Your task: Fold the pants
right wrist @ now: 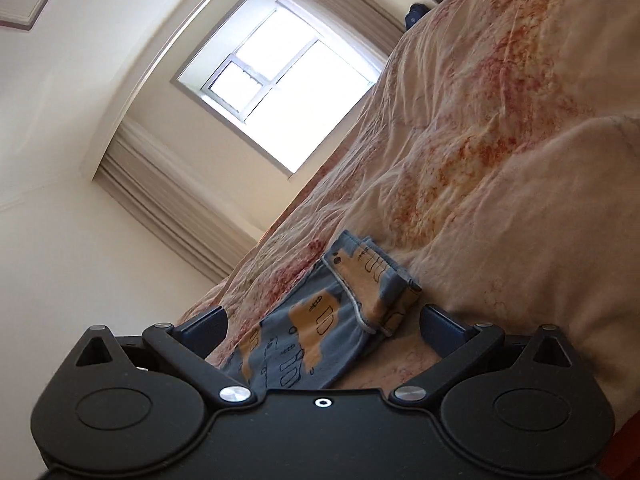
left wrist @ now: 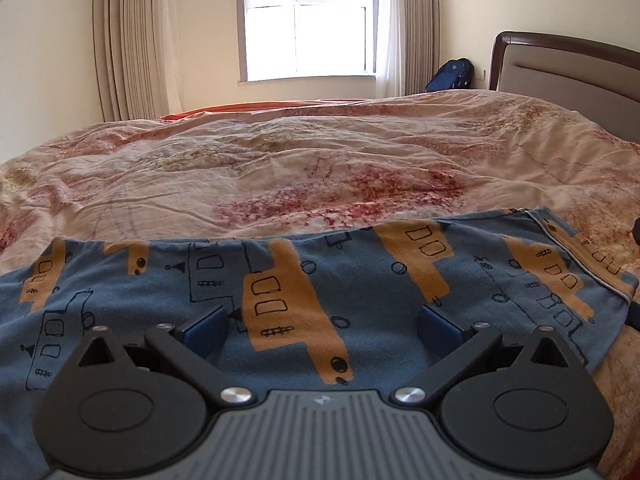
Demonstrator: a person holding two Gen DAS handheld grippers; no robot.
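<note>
My left gripper (left wrist: 320,322) has its blue fingers (left wrist: 206,328) spread wide, and they hold nothing; they hover just above the pants (left wrist: 352,280). My right gripper (right wrist: 323,326) is tipped over on its side, its fingers (right wrist: 442,328) are wide apart too, and they hold nothing either. The pants are blue with orange shapes and little black drawings on them. They lie near the edge of the bed closest to me, spread out sideways in a long strip. At the end by my right gripper I can see the waistband (right wrist: 372,276) and more than one layer of cloth, so I think the two legs are already laid one on top of the other. I think the pants must still be folded shorter, end over end. The other end runs out of the picture, so I cannot tell how it lies. The pants rest on a soft, crinkled blanket (left wrist: 304,160) that is cream with red flowers, and it is lumpy. Past the far edge of the bed is a bright window (left wrist: 311,20) with long tan curtains (left wrist: 132,40). A brown headboard (left wrist: 568,76) stands on the right, and a dark blue bag (left wrist: 452,76) sits in the corner by the wall.
</note>
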